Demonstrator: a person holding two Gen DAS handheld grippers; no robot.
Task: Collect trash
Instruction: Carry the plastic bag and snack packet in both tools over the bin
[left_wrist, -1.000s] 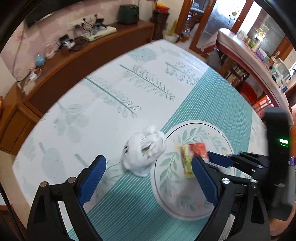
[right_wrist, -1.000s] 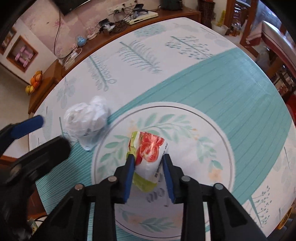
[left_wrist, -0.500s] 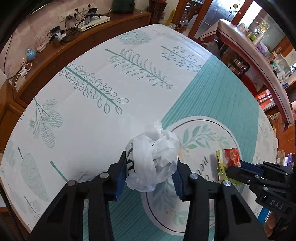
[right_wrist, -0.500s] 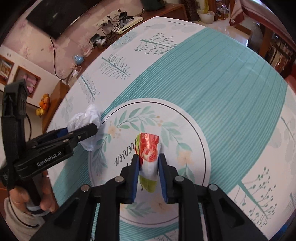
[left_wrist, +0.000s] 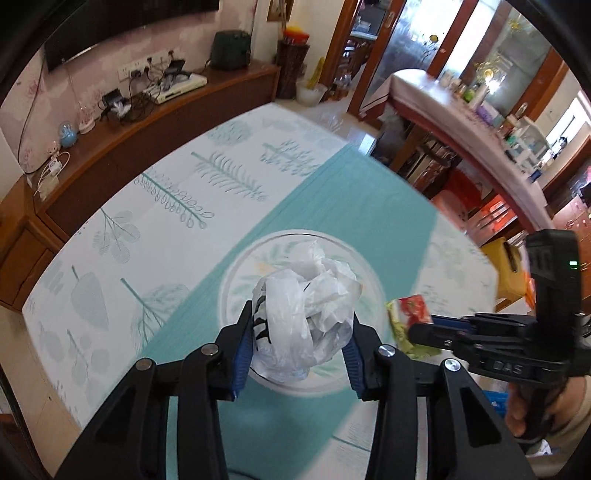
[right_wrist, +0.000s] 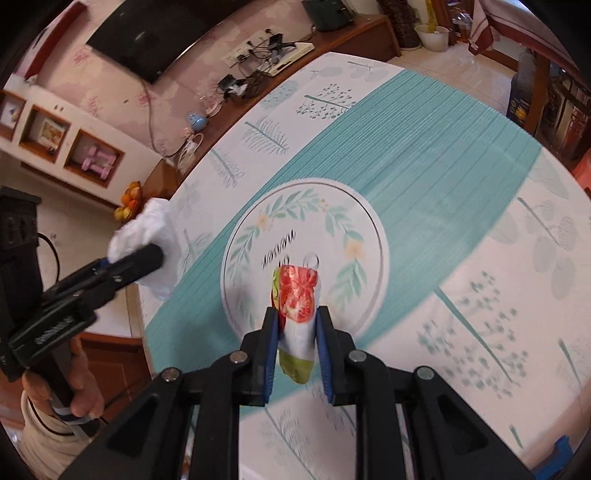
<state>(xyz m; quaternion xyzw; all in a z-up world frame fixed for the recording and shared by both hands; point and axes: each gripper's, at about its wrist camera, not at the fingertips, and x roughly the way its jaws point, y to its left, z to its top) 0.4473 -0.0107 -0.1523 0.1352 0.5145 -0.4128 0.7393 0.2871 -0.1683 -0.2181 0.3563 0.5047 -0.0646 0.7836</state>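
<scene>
A crumpled white plastic bag (left_wrist: 306, 314) hangs between the blue pads of my left gripper (left_wrist: 301, 334), which is shut on it, lifted above the table. The same bag (right_wrist: 147, 236) shows at the left of the right wrist view, pinched by the left gripper (right_wrist: 147, 258). My right gripper (right_wrist: 297, 325) is shut on a snack wrapper (right_wrist: 297, 299) printed with a red tomato and a green end, also held clear of the table. In the left wrist view the wrapper (left_wrist: 408, 314) sits at the tip of the right gripper (left_wrist: 421, 330).
The round table (left_wrist: 351, 206) wears a white and teal cloth with a leafy circle print (right_wrist: 306, 251). A wooden sideboard (left_wrist: 147, 125) with cables and devices runs behind it. A second cloth-covered table (left_wrist: 454, 122) stands at the back right. A hand (right_wrist: 85, 387) holds the left gripper.
My left gripper closed on the white bag and lifted it off the table. My right gripper tightened on the wrapper and raised it; both moved up and back from the cloth.
</scene>
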